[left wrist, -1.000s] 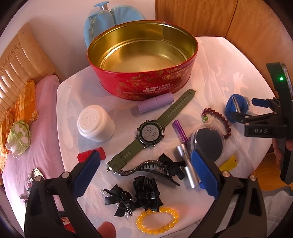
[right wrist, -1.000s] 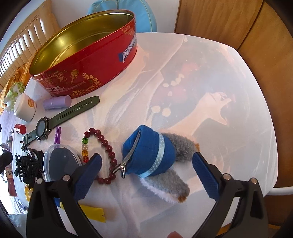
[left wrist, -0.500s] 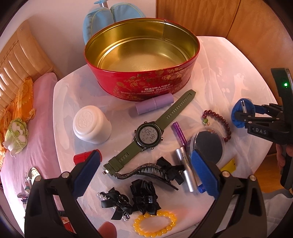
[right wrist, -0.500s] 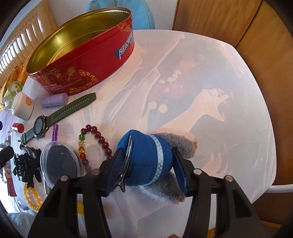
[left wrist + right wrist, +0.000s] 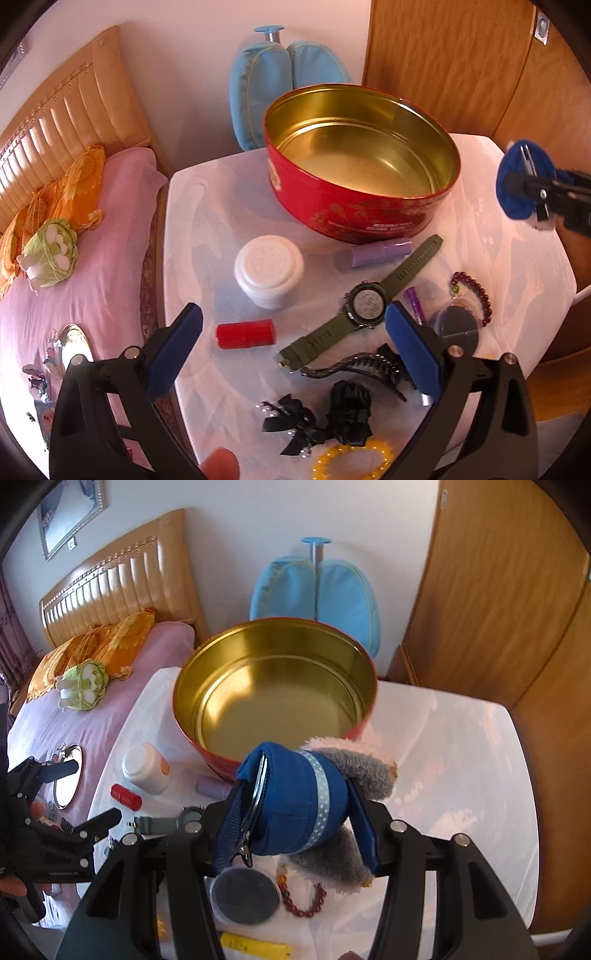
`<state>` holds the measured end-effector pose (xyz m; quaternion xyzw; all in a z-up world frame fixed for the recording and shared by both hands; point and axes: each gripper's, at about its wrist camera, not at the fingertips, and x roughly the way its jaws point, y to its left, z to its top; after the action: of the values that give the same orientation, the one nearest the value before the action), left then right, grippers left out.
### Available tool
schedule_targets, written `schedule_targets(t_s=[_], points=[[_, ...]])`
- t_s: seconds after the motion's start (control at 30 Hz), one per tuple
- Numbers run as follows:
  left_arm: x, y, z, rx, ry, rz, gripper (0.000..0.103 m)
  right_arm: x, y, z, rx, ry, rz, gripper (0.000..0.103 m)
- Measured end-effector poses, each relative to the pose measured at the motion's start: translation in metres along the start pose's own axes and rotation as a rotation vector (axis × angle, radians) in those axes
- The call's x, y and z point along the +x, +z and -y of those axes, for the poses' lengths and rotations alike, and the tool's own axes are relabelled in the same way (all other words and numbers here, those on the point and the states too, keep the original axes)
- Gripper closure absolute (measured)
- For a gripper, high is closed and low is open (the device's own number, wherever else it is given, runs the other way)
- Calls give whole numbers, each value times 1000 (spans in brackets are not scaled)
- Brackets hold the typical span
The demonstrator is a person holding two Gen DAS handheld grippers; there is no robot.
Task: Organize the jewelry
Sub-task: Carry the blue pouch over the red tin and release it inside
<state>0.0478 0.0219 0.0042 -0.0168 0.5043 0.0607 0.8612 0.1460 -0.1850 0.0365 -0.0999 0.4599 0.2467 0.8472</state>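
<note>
Right wrist view: the left gripper (image 5: 90, 795) waits with fingers spread wide near the table's left edge; at centre, the right gripper (image 5: 295, 812) clamps the blue pouch (image 5: 295, 805), lifted just before the red tin (image 5: 273, 686).

We see the red tin (image 5: 275, 698) open at the top, its gold interior bare, so a gripper can pass down into it. In front of the tin, a white jar (image 5: 269, 271), purple tube (image 5: 380, 252) and green watch (image 5: 364, 306) crowd the table.
</note>
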Motion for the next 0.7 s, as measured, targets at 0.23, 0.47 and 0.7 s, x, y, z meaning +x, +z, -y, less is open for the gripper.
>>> schedule_targets(t_s=[0.23, 0.47, 0.7], points=[[-13, -21, -42, -139, 44, 30, 7, 46, 66, -35, -54, 66, 12, 48], [-8, -55, -60, -211, 101, -47, 7, 143, 96, -54, -111, 34, -142, 48], [-9, -67, -71, -266, 127, -62, 7, 198, 98, -48, -68, 23, -280, 47]])
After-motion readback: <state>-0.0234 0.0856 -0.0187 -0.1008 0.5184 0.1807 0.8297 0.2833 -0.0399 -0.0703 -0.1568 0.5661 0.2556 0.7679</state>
